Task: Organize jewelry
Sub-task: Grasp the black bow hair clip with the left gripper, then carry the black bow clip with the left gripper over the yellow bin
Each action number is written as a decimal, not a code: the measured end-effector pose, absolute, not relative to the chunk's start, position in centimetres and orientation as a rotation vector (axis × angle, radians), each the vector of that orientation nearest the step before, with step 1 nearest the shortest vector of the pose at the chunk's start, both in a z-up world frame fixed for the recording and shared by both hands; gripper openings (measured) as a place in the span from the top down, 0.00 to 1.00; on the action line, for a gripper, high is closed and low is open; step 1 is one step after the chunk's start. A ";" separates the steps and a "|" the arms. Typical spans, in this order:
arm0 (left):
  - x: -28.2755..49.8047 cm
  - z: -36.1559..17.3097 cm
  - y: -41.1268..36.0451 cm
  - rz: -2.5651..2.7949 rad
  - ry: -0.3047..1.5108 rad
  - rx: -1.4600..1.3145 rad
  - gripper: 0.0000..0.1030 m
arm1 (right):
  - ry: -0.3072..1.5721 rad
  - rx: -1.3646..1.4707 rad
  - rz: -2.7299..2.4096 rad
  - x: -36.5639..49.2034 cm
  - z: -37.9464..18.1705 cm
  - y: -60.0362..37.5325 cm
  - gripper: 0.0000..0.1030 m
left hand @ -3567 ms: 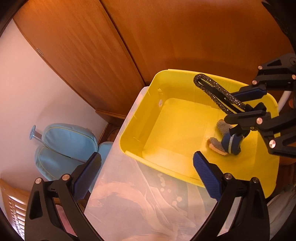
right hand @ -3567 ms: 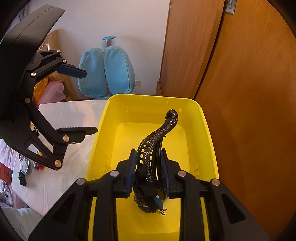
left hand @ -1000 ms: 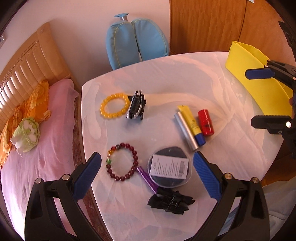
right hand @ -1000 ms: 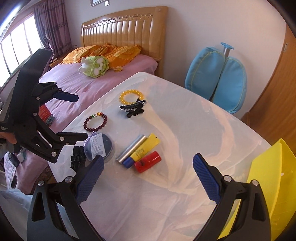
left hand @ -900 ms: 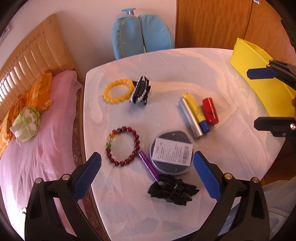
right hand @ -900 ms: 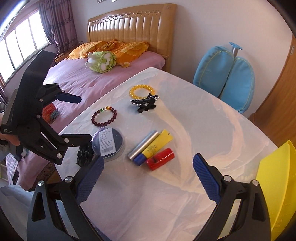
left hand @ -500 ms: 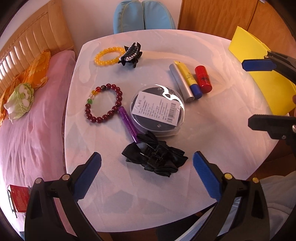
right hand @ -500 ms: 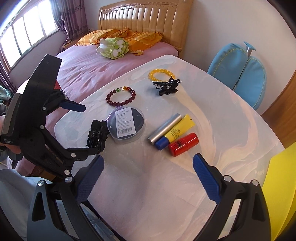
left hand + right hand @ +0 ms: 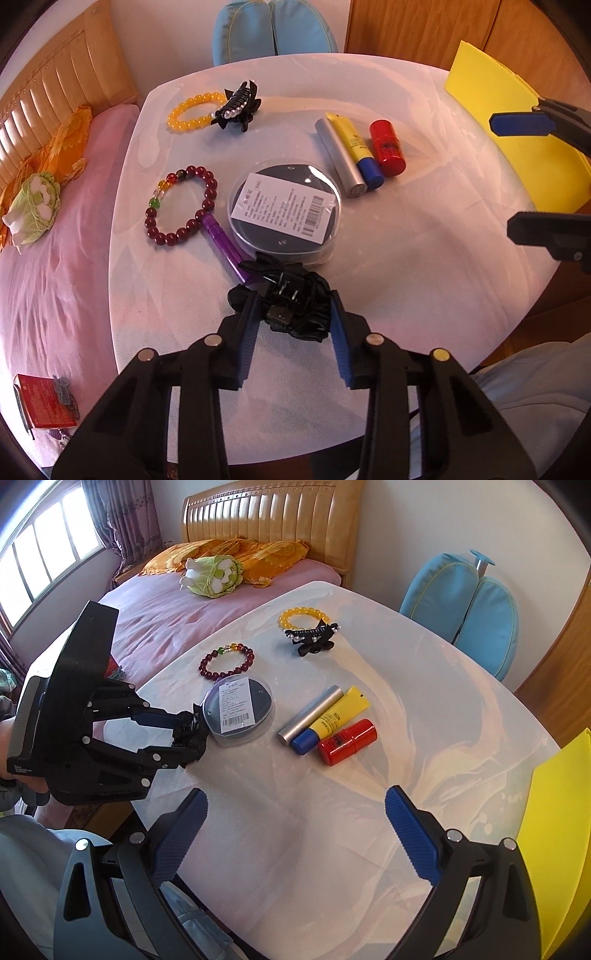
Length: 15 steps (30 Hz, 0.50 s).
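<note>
Black fabric, ruffled around a hair clip (image 9: 291, 301), sits at the near edge of the white table (image 9: 424, 258) with the left gripper (image 9: 293, 325) closing on it; the blue pads flank the bow on both sides, and whether they already press it is hard to tell (in the right wrist view the fingertips hide most of it). A purple tube (image 9: 221, 242) runs from under the bow toward the dark red bracelet (image 9: 181, 206), its near end hidden. Just right of the bracelet lies a round clear case (image 9: 284, 214) with a barcode label. Farther off, a yellow bracelet (image 9: 192, 110) touches a black pearl clip (image 9: 238, 107). To the right lie a silver tube (image 9: 340, 158), a yellow tube (image 9: 356, 151) and a red cylinder (image 9: 386, 147), side by side. The right gripper (image 9: 295, 834) hangs over bare table with its jaws wide and nothing between them. At the far right a yellow bin (image 9: 554, 834) is cut off by the frame, so only one wall shows.
</note>
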<state>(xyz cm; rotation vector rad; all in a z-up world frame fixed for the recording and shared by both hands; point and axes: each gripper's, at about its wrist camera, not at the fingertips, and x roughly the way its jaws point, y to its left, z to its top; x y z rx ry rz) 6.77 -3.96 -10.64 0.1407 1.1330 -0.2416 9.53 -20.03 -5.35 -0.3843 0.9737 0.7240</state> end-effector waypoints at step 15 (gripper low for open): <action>8.3 -6.4 -6.0 -0.364 1.040 0.167 0.84 | 0.930 -0.361 0.691 9.7 -3.8 -21.3 0.05</action>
